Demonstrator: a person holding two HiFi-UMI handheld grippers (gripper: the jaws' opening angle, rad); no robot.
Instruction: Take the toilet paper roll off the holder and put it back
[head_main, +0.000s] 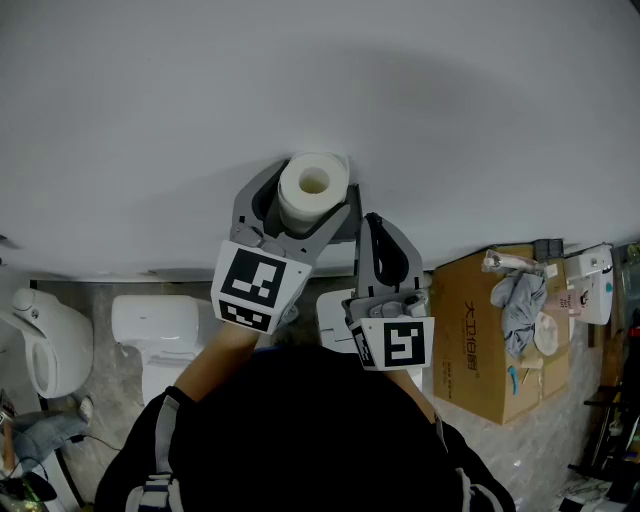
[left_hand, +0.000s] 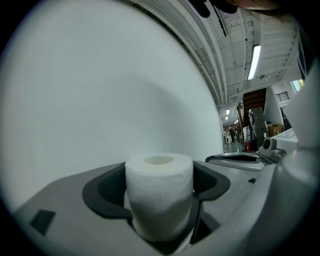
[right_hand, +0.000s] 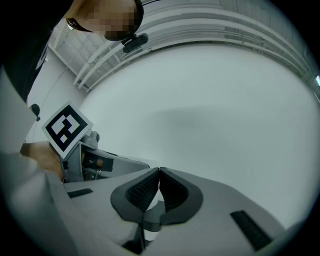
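Observation:
A white toilet paper roll (head_main: 313, 187) stands upright between the jaws of my left gripper (head_main: 312, 200), close to the white wall. In the left gripper view the roll (left_hand: 159, 192) fills the gap, with a dark pad against each of its sides and its cardboard core facing up. My right gripper (head_main: 372, 225) hangs just to the right of the roll and a little lower. Its jaws meet at the tips with nothing between them (right_hand: 159, 172). I see no holder in any view.
The plain white wall (head_main: 300, 80) fills the upper half of the head view. Below on the floor stand a white toilet (head_main: 155, 325), another white fixture (head_main: 45, 345) at far left, and a cardboard box (head_main: 480, 350) with cloth and clutter at right.

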